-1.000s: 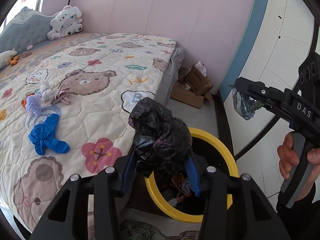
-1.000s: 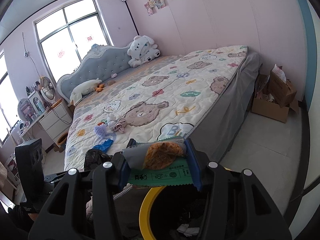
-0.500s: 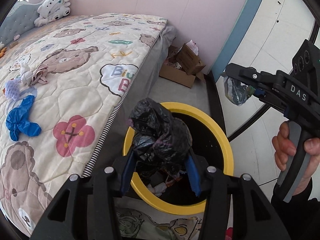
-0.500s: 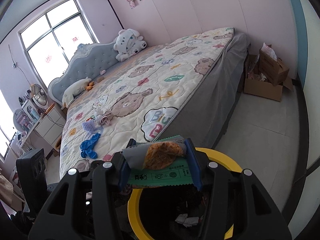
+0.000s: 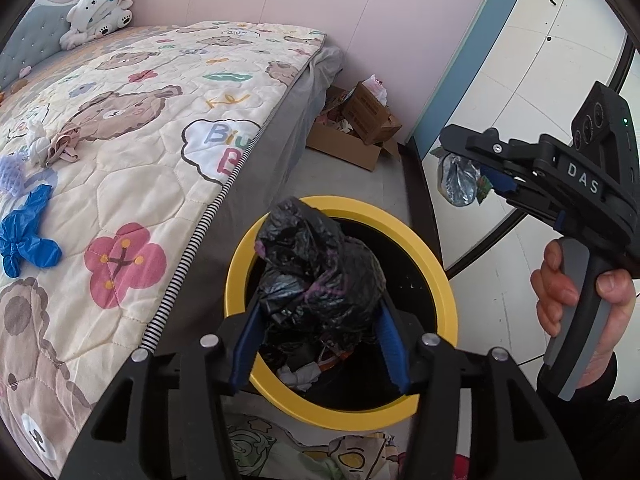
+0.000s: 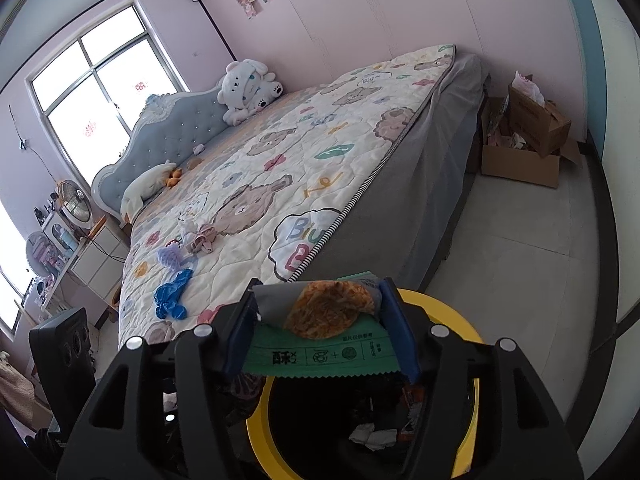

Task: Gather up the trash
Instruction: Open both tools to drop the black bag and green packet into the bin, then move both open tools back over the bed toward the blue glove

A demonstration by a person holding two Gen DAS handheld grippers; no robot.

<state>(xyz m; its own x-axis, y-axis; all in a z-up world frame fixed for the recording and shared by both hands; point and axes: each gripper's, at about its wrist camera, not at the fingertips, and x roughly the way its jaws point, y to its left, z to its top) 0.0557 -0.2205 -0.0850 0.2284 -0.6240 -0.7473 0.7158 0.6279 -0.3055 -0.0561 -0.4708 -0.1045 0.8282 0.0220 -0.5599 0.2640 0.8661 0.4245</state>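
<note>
My left gripper (image 5: 318, 322) is shut on a crumpled black plastic bag (image 5: 316, 272) and holds it right over the yellow-rimmed trash bin (image 5: 446, 280), which has litter inside. My right gripper (image 6: 320, 326) is shut on a green snack wrapper (image 6: 320, 350) with a silver inside, above the same bin (image 6: 468, 320). In the left wrist view the right gripper (image 5: 480, 170) shows at the right, hand-held, with the wrapper (image 5: 456, 178) hanging from it. A blue glove (image 5: 26, 236), purple foam net (image 5: 12, 168) and pinkish scraps (image 5: 60, 144) lie on the bed.
The bed with a bear quilt (image 5: 132, 128) is to the left of the bin, its grey side (image 6: 420, 200) close by. Open cardboard boxes (image 5: 356, 128) stand by the pink wall. A plush toy (image 6: 248, 88) sits at the headboard. A white cabinet (image 5: 540, 60) is at the right.
Both grippers have moved closer over the bin, still holding their loads. The bin now sits more fully under each gripper and the bed has slid left.
</note>
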